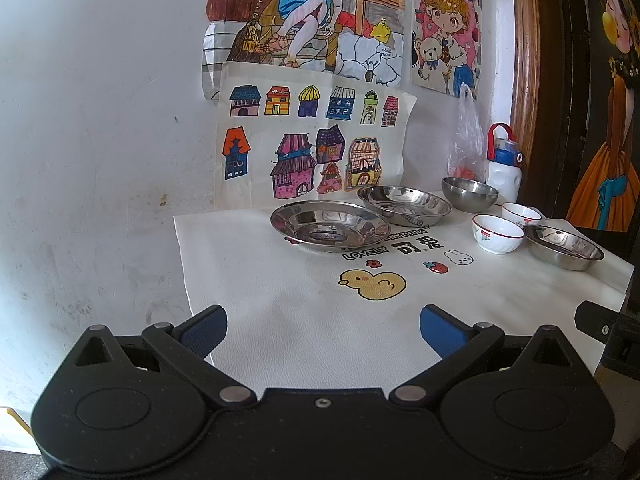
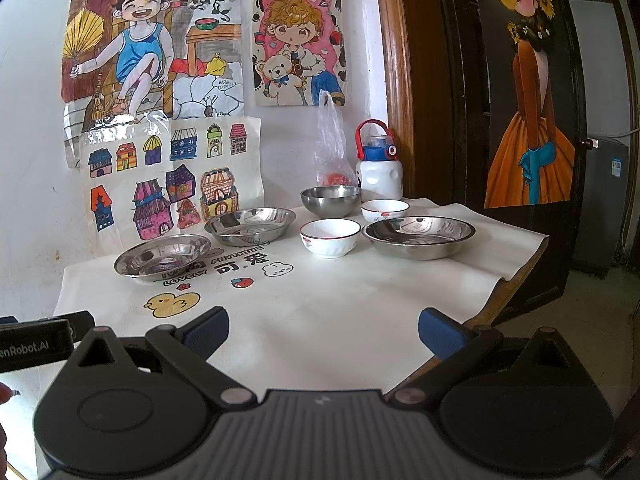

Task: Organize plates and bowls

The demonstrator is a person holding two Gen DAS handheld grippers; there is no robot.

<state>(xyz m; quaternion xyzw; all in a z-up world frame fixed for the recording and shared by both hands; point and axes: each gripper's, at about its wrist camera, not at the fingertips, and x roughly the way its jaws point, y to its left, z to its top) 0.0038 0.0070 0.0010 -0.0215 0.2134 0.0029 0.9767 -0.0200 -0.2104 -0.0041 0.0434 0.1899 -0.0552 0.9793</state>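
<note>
On the desk [image 2: 360, 320] there are three steel plates [image 2: 162, 255] [image 2: 250, 226] [image 2: 418, 237], one steel bowl [image 2: 331, 201], two white bowls [image 2: 330, 237] [image 2: 385, 210], one water bottle [image 2: 378, 168] and one plastic bag [image 2: 331, 144].

Three steel plates [image 2: 163, 255], steel bowl [image 2: 331, 201], two white bowls [image 2: 330, 237], seemingly empty.

Soft, even daylight is filling both views, and the white surface [image 2: 340, 320] is reading bright without hard shadows. Glare is glinting off the steel plates [image 2: 163, 255] and the taped drawing [image 2: 120, 128]. Fisheye distortion is bending the door frame [image 2: 394, 80] and darkening the corners; everything is staying fairly sharp.
</note>
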